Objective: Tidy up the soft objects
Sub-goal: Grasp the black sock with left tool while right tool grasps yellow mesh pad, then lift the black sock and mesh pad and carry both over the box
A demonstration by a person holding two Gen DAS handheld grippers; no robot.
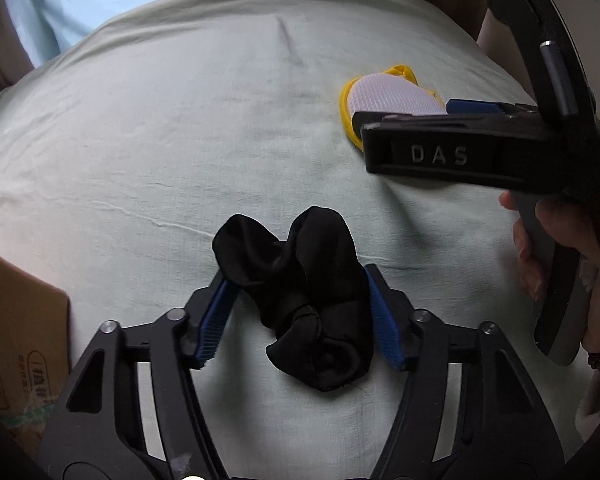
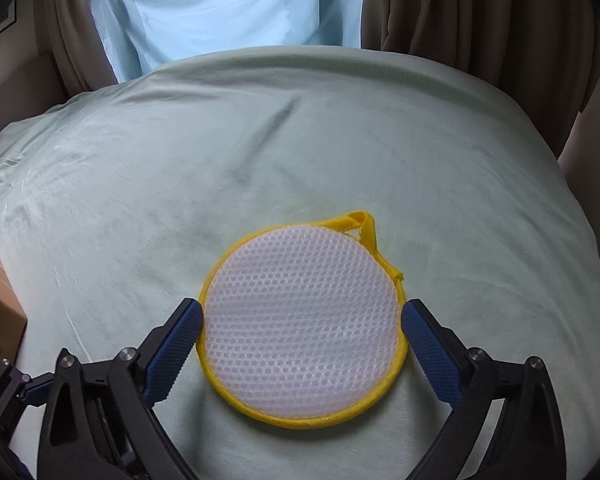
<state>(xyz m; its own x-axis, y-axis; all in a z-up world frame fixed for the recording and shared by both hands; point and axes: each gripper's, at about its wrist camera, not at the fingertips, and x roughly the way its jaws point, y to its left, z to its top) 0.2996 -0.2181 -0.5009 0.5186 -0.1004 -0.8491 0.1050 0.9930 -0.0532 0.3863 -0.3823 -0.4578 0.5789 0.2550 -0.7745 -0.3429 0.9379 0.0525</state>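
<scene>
From the left wrist camera, the left gripper (image 1: pixel 298 300) points down at a pale green bedsheet (image 1: pixel 180 140), and a bundle of black socks (image 1: pixel 304 296) lies on the sheet between its two blue pads (image 1: pixel 216 322); the right-hand pad touches the fabric while the left-hand one only meets the bundle's upper edge, so the tongs stand part-way in around the socks and are not yet clamped on them. Farther off to the right, the right gripper (image 1: pixel 360 120) reaches in from the side, held by a hand (image 1: pixel 560 248), its tips at a round white mesh pouch with yellow trim (image 1: pixel 388 96). A cardboard box (image 1: pixel 20 320) sits at the left edge of the bed. From the right wrist camera, the right gripper (image 2: pixel 300 316) straddles the mesh pouch (image 2: pixel 304 344), which lies flat on the sheet (image 2: pixel 180 160) with its yellow loop pointing away; the blue pads (image 2: pixel 172 352) stand just at the pouch's rim on either side, wide apart, and the pouch is not squeezed. Brown curtains (image 2: pixel 440 12) hang behind the bed
</scene>
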